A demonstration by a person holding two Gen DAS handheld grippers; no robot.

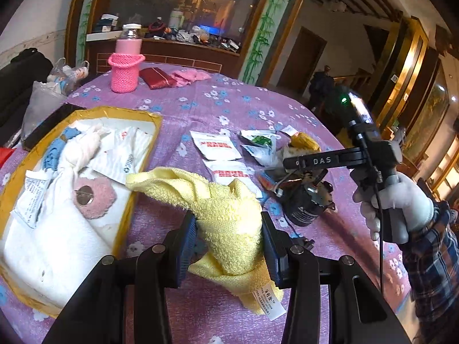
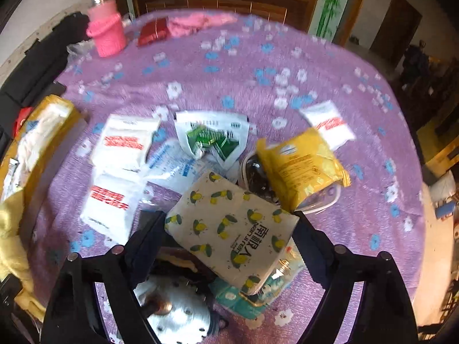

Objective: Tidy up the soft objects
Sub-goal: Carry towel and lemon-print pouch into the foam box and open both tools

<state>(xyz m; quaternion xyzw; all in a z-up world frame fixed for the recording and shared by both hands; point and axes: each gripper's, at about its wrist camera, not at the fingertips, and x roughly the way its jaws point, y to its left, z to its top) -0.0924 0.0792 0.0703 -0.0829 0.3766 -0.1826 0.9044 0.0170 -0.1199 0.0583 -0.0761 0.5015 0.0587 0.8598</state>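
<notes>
Towel first: the yellow terry towel [image 1: 229, 223] is pinched between the pads of the left tongs [image 1: 228, 243], bunched at its middle so that one corner trails out toward ten o'clock and the label end hangs at five o'clock. That mid-cloth grip looks chosen to keep the whole piece off the purple flowered surface [image 1: 229, 106] while it is carried. The yellow-rimmed tray [image 1: 143, 172] lies at nine o'clock of the towel, already loaded with a folded white towel [image 1: 51, 243], a knotted white and blue cloth [image 1: 77, 152], a pink round pad [image 1: 94, 197] and some sachets. The tray is judged to be the collecting place, so the towel is probably bound there.

Over in the right wrist view, the right tongs [image 2: 231, 226] are spread wide around a lemon-print tissue pack [image 2: 229, 229]. The pack's edges lie close against both fingers, yet it cannot be told whether the pads actually press it. The pack rests tilted on other clutter, which explains the steep downward approach. At one o'clock of it a yellow packet [image 2: 301, 163] is propped on a dark-filled bowl [image 2: 255, 172]. White packets with red print [image 2: 123, 140] are scattered at ten o'clock, apart from the tray.

A motor-like metal part [image 1: 304, 200] sits near the right tongs in the left wrist view, hard goods likely to be left out.
</notes>
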